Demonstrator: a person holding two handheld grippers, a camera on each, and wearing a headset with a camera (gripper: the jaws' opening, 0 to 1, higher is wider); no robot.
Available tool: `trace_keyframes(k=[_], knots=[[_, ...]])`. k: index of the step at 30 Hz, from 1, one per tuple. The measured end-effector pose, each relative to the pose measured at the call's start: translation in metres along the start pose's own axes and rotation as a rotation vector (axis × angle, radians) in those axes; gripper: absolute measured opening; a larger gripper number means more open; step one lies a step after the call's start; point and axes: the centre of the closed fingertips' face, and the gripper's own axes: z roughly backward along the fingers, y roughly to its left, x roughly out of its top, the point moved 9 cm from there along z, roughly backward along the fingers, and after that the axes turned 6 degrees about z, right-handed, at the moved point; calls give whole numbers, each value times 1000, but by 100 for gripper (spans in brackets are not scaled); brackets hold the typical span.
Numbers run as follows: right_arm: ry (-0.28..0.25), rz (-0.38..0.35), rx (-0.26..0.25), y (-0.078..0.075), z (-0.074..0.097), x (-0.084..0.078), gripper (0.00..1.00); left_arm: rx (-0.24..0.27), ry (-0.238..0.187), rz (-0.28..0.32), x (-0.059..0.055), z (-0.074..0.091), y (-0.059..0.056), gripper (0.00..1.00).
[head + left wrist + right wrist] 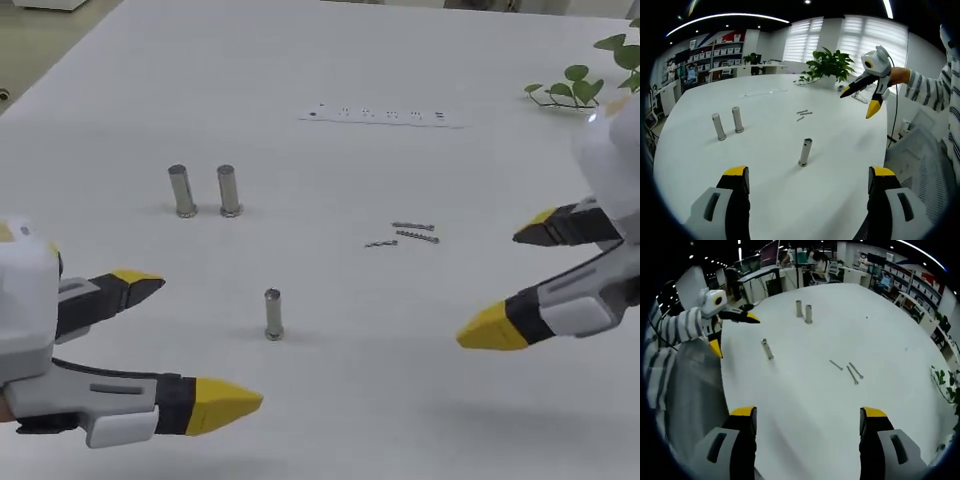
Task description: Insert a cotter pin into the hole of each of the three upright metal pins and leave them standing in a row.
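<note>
Beyond the cotter pins [802, 114], left gripper view: potted plant [829, 64]

Both tools are built alike: a rounded white housing, grey jaw arms, a black section, then a pointed yellow tip. On the left tool [208, 342] a pale block sits against the nearer jaw, with a short dark slot in the grey beside it (the right tool [488, 288] carries the same block). A thin dark cable [897, 117] trails from the right tool. The person wears a top in dark and white stripes, seen on the right sleeve [926, 88] and the left sleeve [680, 326].
</note>
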Motion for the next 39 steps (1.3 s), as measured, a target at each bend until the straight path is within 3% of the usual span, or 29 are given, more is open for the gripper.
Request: trace_keyframes(k=[10, 14, 19, 23, 26, 30, 33, 39], knots=[[-6, 126, 66, -18, -20, 21, 83, 15, 1, 31, -3, 5, 1, 99], [-5, 194, 76, -24, -26, 29, 83, 23, -18, 58, -5, 8, 2, 99], [-40, 241, 112, -30, -35, 40, 76, 33, -45, 62, -4, 10, 2, 99], [-18, 311, 137, -37, -45, 46, 74, 45, -58, 90, -5, 12, 2, 99], [9, 334, 149, -40, -54, 48, 71, 45, -58, 96, -6, 11, 0, 99], [6, 358, 156, -43, -65, 52, 61, 30, -55, 96, -5, 11, -2, 99], [16, 372, 166, -44, -73, 53, 61, 21, -43, 95, -6, 10, -3, 97], [76, 437, 195, -46, -91, 49, 53, 8, -34, 104, -8, 8, -4, 96]])
